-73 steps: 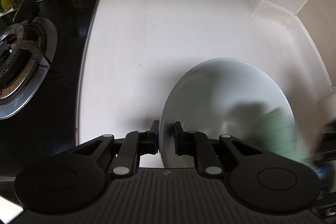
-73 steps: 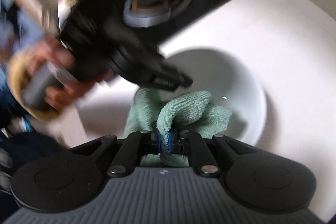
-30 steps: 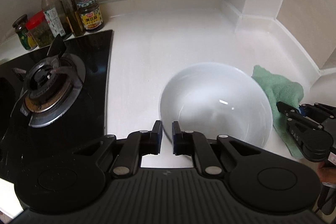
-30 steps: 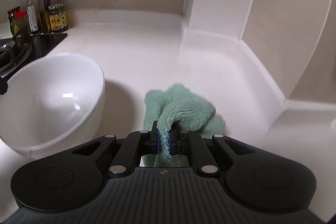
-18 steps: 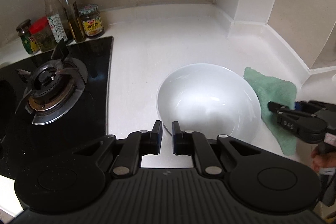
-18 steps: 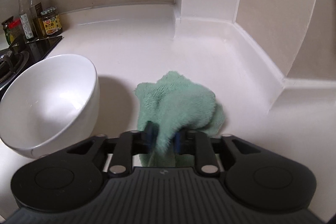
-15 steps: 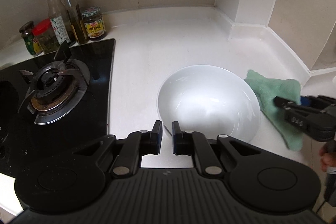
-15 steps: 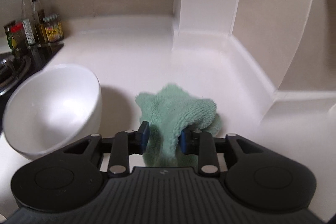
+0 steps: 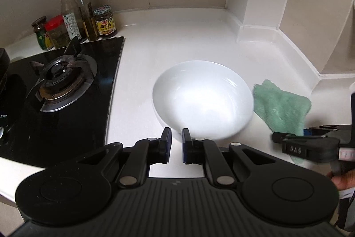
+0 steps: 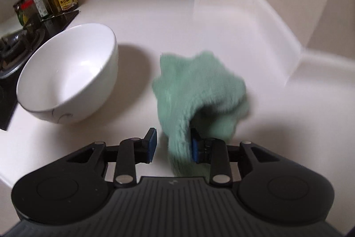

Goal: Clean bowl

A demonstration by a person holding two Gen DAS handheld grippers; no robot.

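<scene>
At the far left of the left wrist view stands a black gas hob (image 9: 60,90), with a row of bottles and jars (image 9: 77,23) behind it against the wall. Neither plays any part here.

Right of the hob, the white bowl (image 9: 203,101) sits upright on the white worktop (image 9: 177,37), its inside plain and glossy, with no residue that I can make out. The left gripper (image 9: 176,141) hovers at the bowl's near rim. Its fingers stand a narrow gap apart and hold nothing; the rim lies just beyond the tips, not between them.

Just right of the bowl, apart from it, lies the green cloth (image 10: 199,90), rumpled on the worktop. The right gripper (image 10: 172,144) is low over the cloth's near end. Its fingers are spread wide, and the cloth bulges up between them, brushing the right finger while the left finger stands clear. So the cloth is not pinched; it rests on the worktop under its own weight.

As for the step in hand, the scene fits two readings: the cloth about to be gripped for wiping the bowl, or the cloth just set down beside a bowl already wiped. The clean-looking interior leans toward the second, but that is only a judgement.

If wiping remains, the right fingers must close on the cloth while the left fingers steady the rim. If not, both grippers need only draw clear without nudging the bowl.
</scene>
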